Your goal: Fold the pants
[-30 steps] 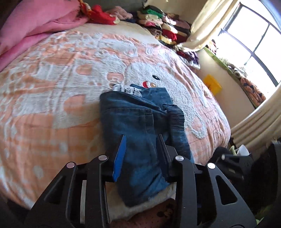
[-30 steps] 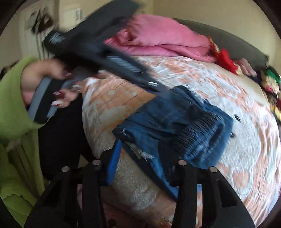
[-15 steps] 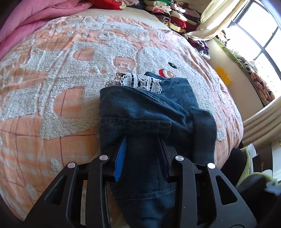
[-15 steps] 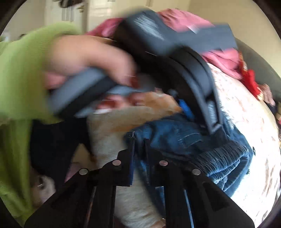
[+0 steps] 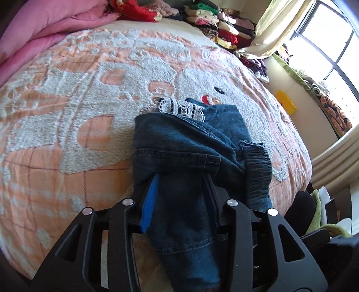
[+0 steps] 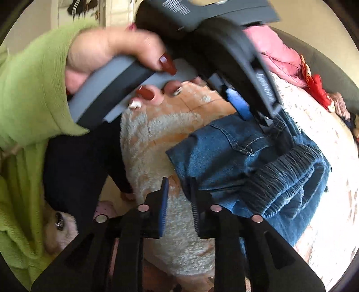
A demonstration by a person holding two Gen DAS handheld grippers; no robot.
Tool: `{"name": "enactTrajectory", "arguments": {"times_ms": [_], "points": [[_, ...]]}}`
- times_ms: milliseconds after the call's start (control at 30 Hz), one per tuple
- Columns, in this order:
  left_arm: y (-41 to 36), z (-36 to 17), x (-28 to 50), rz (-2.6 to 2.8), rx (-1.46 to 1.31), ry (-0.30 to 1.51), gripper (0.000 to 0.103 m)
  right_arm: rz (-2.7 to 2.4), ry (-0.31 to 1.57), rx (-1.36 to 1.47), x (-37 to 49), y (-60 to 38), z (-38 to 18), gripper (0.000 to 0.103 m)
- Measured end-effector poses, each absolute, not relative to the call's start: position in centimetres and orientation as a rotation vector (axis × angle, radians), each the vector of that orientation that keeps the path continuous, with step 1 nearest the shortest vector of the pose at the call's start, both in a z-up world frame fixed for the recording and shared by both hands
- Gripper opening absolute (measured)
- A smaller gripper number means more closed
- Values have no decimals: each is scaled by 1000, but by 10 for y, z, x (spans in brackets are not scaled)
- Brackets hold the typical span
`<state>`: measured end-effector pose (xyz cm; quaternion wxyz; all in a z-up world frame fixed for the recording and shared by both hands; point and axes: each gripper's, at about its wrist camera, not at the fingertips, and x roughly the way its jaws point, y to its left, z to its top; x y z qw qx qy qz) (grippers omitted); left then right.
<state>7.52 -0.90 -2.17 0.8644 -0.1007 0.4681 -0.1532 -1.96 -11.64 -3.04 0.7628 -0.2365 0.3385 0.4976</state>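
Note:
Dark blue denim pants (image 5: 193,152) lie folded in a bundle near the front edge of the bed, with a white lace trim at the far end and the elastic waistband on the right. My left gripper (image 5: 179,177) is open, its fingertips tucked under a fold of the denim with cloth lying between the fingers. In the right wrist view the pants (image 6: 258,161) lie ahead and to the right. My right gripper (image 6: 178,179) is narrowly open at the pants' near corner, holding nothing. The left gripper (image 6: 246,107) shows there too, pushed into the denim from above.
The bed carries an orange and white tufted bedspread (image 5: 89,101). A pink quilt (image 5: 44,33) lies at the back left, stacks of folded clothes (image 5: 219,20) at the back. The window and curtain are on the right. The person's hand in a green sleeve (image 6: 33,89) holds the left gripper.
My left gripper has pushed forward so its tips sit under the denim fold. My right gripper opened slightly from nearly shut and now sits at the pants' near corner.

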Motion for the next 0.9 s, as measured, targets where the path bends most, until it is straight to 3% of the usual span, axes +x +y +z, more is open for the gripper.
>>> {"name": "enactTrajectory", "arguments": {"times_ms": [367,833,900], "points": [[6,9,45,-275,-207,895,46,1033,717,-344,-19,-154,8,31],[5,32,29,-278,-193,847,70,1010,648,-338,-34,-161,28,59],[5,34,27,-275,-194,841,74,997,638,-328,-33,-164,32,68]]}}
